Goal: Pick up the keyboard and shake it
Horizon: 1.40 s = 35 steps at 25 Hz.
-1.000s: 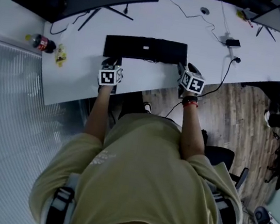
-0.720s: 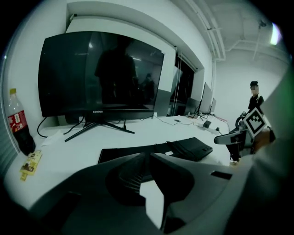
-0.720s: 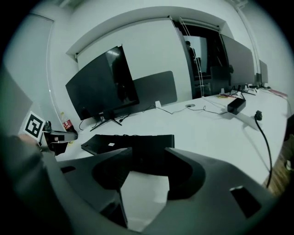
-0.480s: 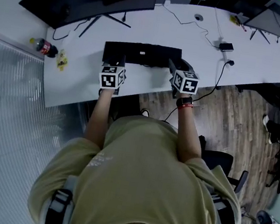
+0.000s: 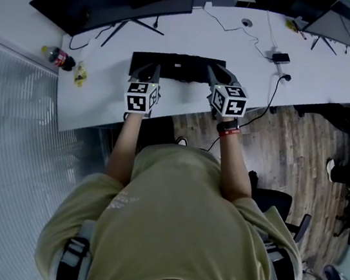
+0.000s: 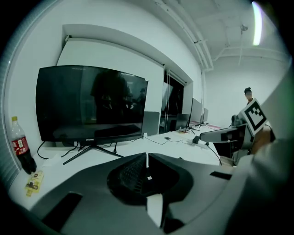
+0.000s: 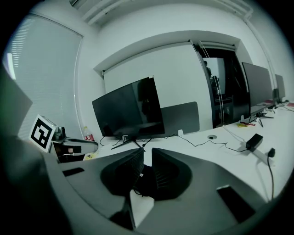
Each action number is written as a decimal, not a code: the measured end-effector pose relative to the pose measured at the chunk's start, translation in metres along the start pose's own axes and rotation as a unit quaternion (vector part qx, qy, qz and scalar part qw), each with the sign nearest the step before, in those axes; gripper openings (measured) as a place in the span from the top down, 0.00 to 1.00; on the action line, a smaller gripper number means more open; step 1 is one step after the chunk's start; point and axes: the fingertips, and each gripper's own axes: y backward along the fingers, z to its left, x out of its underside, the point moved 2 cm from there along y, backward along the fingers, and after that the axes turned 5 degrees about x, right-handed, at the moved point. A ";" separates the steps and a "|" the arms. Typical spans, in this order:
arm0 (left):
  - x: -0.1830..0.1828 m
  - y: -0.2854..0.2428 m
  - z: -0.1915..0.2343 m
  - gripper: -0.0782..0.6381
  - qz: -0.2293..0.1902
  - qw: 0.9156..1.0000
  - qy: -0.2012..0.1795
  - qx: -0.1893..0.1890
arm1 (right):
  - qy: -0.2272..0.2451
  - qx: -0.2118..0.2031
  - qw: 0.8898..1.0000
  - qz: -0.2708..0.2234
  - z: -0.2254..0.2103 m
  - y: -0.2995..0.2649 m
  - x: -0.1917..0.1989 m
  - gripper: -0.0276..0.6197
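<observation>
A: If the lift comes next, where is the keyboard (image 5: 183, 65)?

B: Flat on the tabletop (image 5: 95, 104), just beyond and below both tips, long axis running left to right. The left hand-held gripper (image 5: 149, 70) hangs over its left end, jaws shut on nothing. The right hand-held gripper (image 5: 217, 74) is over its right end — its jaws have just been closing to a narrow gap, empty too. Neither looks nearer.
</observation>
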 end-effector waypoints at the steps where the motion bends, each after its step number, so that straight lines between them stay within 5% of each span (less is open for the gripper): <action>1: -0.003 0.003 -0.002 0.85 -0.003 1.000 -0.002 0.000 | -0.002 -0.001 1.000 -0.003 0.001 0.002 -0.002 0.85; 26: -0.049 0.010 0.025 0.86 -0.035 0.995 -0.047 0.082 | -0.004 0.042 0.998 -0.042 0.070 0.000 -0.048 0.92; 35: 0.007 -0.005 0.029 0.86 0.052 0.989 -0.062 0.127 | -0.018 0.069 0.997 -0.012 0.087 0.007 -0.012 0.92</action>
